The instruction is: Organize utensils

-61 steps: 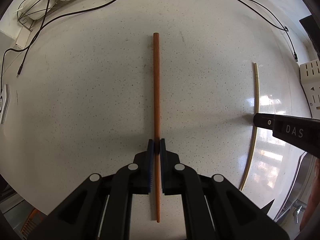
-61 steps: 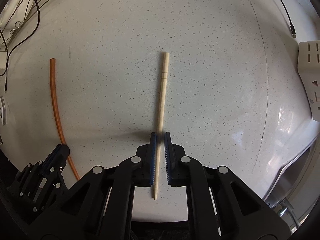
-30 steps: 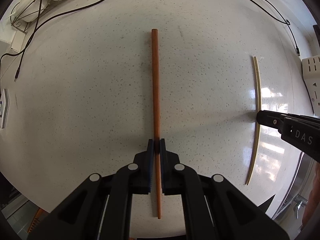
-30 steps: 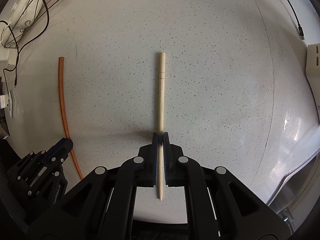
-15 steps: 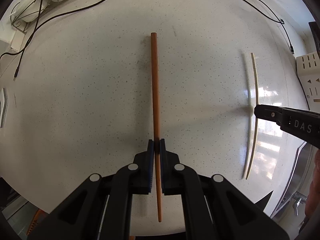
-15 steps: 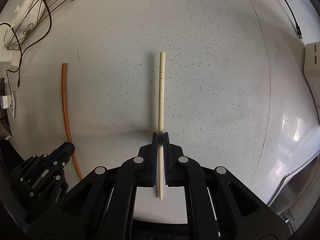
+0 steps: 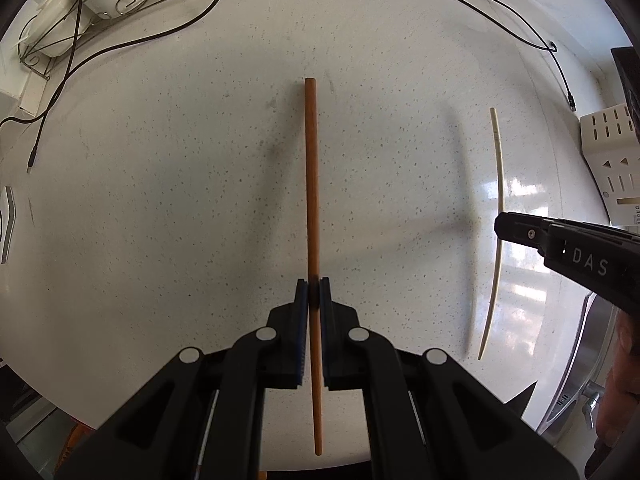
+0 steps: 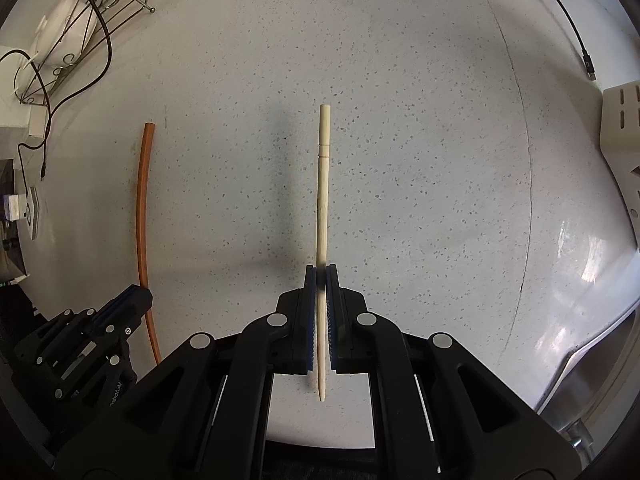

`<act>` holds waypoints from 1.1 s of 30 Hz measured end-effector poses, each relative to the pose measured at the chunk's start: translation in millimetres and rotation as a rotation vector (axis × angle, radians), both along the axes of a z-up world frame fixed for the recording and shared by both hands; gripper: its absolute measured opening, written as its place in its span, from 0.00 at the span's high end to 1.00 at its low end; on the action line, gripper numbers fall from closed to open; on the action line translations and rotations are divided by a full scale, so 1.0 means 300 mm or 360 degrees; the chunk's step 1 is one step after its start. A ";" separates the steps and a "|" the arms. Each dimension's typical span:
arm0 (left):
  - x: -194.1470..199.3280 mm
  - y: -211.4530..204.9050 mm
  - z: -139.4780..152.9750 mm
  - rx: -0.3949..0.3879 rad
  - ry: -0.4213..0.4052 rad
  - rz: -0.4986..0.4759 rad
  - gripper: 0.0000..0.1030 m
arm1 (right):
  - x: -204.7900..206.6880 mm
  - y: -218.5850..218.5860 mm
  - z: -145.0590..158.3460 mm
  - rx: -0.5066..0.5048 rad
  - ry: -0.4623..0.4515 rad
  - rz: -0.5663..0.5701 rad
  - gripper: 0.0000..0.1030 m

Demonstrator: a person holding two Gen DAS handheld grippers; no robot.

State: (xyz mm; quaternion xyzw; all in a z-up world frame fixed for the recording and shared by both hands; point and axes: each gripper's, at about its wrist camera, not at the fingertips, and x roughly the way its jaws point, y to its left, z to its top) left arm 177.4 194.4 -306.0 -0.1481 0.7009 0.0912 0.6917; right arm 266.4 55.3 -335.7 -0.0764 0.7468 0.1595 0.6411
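At the moment of inspection I found both sets of fingers pressed onto a chopstick, one apiece. The left gripper [image 7: 313, 294] pinched the brown chopstick [image 7: 311, 184] between its blue pads, at a point below the stick's middle, so that the longer part ran forward and the narrow tip trailed back between the finger bases. The right gripper [image 8: 321, 280] held the pale chopstick [image 8: 322, 188] in the same manner, blunt end forward, pointed tip back toward the camera.

Each stick's long axis lay in line with the fingers holding it, straight along the view. Soft shadows lay offset to the left of both sticks on the speckled white surface [image 7: 180, 200], from which I judged that both were lifted clear of it; contact could not be ruled out from these views alone.

In the right wrist view the brown chopstick [image 8: 142, 216] appeared to the left, roughly parallel to the pale one and well apart from it. In the left wrist view the pale chopstick [image 7: 498, 208] stood to the right, confirming the arrangement.

A slotted cream utensil holder [image 7: 610, 160] stood at the far right edge, near a sink rim [image 8: 592, 352]. The right gripper was the nearer of the two. I judged that delivery there would require turning each stick from level toward upright.

Cables [image 7: 140, 40] and a wire rack [image 7: 72, 20] lay far left.
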 end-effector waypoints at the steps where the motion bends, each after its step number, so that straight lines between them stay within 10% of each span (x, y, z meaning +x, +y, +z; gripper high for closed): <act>1: 0.002 0.001 -0.002 -0.0002 -0.0004 0.0003 0.95 | 0.002 -0.004 0.006 0.0001 -0.0006 -0.0003 0.96; 19: 0.040 0.025 0.084 -0.0043 -0.0098 -0.0013 0.95 | 0.028 -0.124 0.132 0.0034 -0.0061 -0.0115 0.96; 33: 0.036 0.009 -0.024 -0.0086 0.0018 0.0000 0.95 | 0.000 -0.133 0.110 0.0042 -0.0039 -0.0132 0.96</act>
